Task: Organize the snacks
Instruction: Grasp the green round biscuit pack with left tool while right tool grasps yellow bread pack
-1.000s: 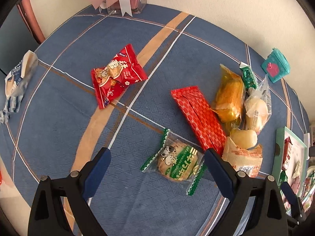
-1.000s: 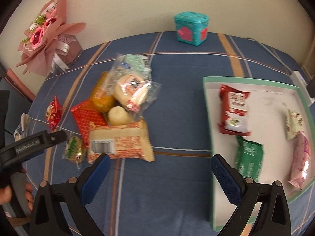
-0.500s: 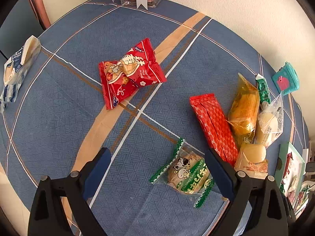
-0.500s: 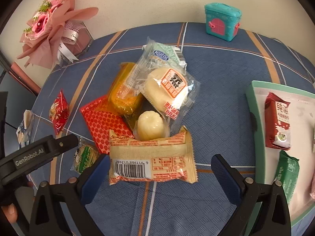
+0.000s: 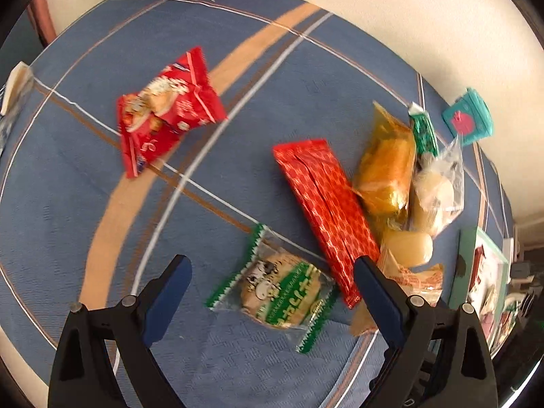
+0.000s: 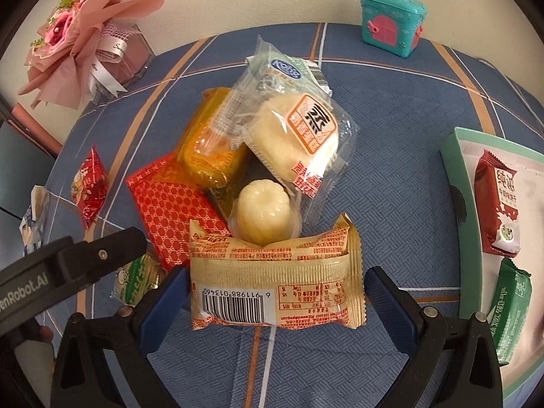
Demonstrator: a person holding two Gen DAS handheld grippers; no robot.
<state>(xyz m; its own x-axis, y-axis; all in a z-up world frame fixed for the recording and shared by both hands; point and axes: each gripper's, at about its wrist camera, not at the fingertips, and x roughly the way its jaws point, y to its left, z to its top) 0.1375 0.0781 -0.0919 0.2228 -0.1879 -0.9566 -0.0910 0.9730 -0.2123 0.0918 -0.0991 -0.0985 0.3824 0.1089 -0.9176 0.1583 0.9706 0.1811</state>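
My left gripper (image 5: 271, 267) is open and points down at the blue cloth. A green-and-white cookie packet (image 5: 272, 292) lies between its fingers, untouched. Beside it are a long red packet (image 5: 323, 210) and a red candy packet (image 5: 166, 112). My right gripper (image 6: 275, 273) is also open, with a tan barcode packet (image 6: 275, 282) lying between its fingers; the packet's ends come close to both pads. Behind that packet are a round pale cake (image 6: 261, 210), a clear-wrapped bun (image 6: 299, 136) and an orange packet (image 6: 210, 146).
A green-rimmed tray (image 6: 452, 176) at the right holds a red packet (image 6: 499, 204) and a green packet (image 6: 510, 306). A teal toy box (image 6: 391, 20) and a pink bouquet (image 6: 74, 44) stand by the wall. A blue-white packet (image 6: 34, 224) lies at the left edge.
The left gripper came down and over, so the cookie packet now sits between its fingers. The right gripper moved left from the tray to the tan packet. Both stayed open.
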